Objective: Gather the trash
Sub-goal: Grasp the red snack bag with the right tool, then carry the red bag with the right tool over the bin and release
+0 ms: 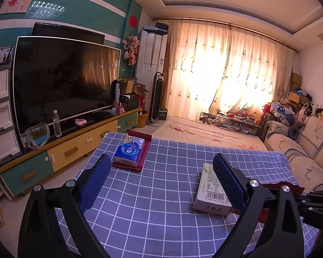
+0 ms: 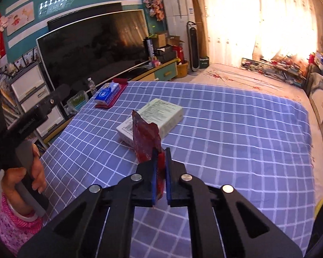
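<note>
A crumpled dark red wrapper [image 2: 147, 138] stands up between the blue pads of my right gripper [image 2: 161, 152], which is shut on it just above the blue checked tablecloth [image 2: 236, 133]. Right behind the wrapper lies a flat white carton [image 2: 159, 116]. In the left wrist view the same carton [image 1: 208, 191] lies beside the right finger of my left gripper [image 1: 162, 165], which is open and holds nothing. A bit of the red wrapper [image 1: 284, 187] and the right gripper show at that view's right edge.
A blue tissue pack [image 1: 130, 150] rests on a red tray [image 1: 141, 160] at the table's far left corner. Beyond the left edge stands a TV cabinet [image 1: 75, 148] with a large TV and a water bottle [image 1: 56, 123]. A sofa [image 1: 301, 148] runs along the right side.
</note>
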Motion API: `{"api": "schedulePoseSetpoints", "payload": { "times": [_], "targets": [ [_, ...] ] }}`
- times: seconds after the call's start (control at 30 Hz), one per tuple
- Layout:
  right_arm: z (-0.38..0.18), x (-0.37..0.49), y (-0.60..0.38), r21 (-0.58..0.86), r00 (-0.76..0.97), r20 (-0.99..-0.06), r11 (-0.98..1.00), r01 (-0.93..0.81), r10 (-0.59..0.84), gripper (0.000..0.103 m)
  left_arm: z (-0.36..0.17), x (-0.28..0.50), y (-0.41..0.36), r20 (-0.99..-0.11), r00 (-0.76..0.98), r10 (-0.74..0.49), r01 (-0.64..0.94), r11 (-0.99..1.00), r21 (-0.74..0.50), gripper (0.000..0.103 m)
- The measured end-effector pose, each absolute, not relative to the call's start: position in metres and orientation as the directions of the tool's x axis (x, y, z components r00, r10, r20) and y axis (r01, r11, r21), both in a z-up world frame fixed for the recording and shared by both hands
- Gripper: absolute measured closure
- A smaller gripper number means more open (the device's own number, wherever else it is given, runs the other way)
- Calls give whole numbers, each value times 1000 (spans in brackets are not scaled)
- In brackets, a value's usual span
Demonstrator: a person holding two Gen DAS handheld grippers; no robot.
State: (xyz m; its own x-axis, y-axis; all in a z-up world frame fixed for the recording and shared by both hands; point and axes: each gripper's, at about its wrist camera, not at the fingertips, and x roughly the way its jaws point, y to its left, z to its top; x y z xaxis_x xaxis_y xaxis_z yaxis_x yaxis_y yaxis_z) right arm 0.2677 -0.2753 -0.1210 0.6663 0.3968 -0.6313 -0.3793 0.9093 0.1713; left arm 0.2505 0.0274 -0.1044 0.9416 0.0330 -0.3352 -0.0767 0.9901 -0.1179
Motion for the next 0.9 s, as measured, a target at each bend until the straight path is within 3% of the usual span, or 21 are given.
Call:
{"api": "schedulePoseSetpoints", "payload": {
  "times": [0.17,0.37,0.6,0.8,0.87,0.9],
  "targets": [
    [-100,236,-342,175,745,-594,953,-248,303,97,-105,252,25,-339,941,27,-67,992,-107,9],
    [-92,197,-444,138,817,-573,990,28,57,97,-108,253,23,-347,938,23,-60,993,-97,9],
    [-123,179,-553,89,743,-633,933,350,-219,96,-109,253,19,-349,937,24,-58,994,-88,9],
    [-167,180,-607,62,646,-707,885,461,-287,95,-114,257,19,-364,931,31,-62,995,-74,9],
    [-180,180,-621,43,621,-723,877,478,-303,88,-115,258,19,-366,930,33,-62,996,-68,9],
    [-184,179,-624,37,610,-727,870,491,-314,75,-116,258,18,-368,929,33,-61,996,-65,9]
  ]
}}
